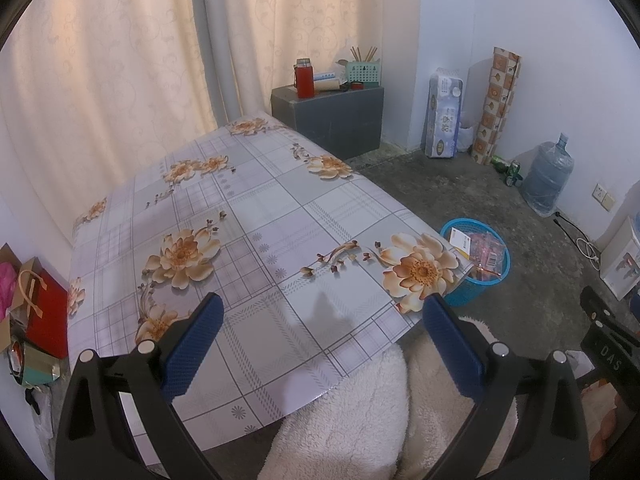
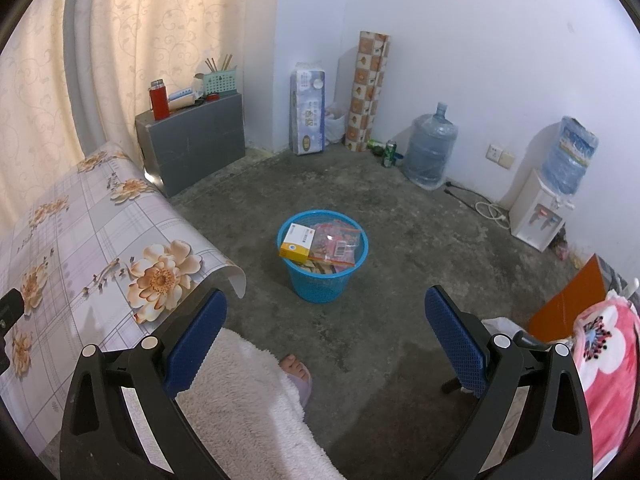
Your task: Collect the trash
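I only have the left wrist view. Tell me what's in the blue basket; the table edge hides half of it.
Observer: The blue basket holds a yellow and white box on top, beside a clear bag with pink contents.
Operator: Report the right gripper's state.
Observer: The right gripper is open and empty, pointing toward the basket.
Operator: Say what's beyond my right edge.
Observer: A white water dispenser stands against the wall there.

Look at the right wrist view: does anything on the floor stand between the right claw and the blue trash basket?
Nothing visible does. The right claw is open and empty, and the blue trash basket stands ahead on bare concrete floor. The person's slippered foot lies nearer, off to the left, not in the line.
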Demonstrator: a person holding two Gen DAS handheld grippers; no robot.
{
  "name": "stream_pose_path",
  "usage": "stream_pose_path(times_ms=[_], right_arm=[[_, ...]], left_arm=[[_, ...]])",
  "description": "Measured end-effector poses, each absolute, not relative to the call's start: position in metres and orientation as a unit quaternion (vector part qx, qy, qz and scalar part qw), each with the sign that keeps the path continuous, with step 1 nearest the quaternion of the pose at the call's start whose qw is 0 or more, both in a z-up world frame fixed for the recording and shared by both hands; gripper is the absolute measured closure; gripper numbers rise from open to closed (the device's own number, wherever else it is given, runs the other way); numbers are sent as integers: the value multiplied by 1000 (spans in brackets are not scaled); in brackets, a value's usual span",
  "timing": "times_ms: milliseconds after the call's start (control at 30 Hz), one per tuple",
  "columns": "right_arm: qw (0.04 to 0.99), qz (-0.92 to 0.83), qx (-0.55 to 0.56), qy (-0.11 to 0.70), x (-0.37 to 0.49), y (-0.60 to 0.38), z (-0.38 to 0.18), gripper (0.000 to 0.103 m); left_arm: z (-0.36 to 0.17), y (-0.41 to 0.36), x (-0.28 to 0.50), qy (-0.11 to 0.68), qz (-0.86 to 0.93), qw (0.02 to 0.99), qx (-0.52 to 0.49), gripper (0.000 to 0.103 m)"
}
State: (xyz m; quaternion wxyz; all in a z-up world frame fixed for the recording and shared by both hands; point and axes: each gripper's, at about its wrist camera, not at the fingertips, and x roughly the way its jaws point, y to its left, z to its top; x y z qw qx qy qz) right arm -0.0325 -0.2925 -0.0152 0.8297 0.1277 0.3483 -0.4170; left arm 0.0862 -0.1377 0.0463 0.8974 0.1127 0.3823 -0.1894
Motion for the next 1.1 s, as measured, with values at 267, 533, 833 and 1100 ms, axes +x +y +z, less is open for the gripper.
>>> stream_pose_path(times_ms=[267,533,833,1100], right_arm=[[830,-415,127,350,-33,-294,-14,8],[831,-414,127,350,-32,-295,-14,8],[831,-414,126,350,-32,-296,-14,8],[831,-414,127,350,-32,-296,-14,8]], left_arm=[[46,-138,86,383,-190,897,112,5],[45,-138,85,383,-191,897,112,5],[46,-139,85,383,-191,897,112,5],[47,-138,86,383,-190,897,112,5]])
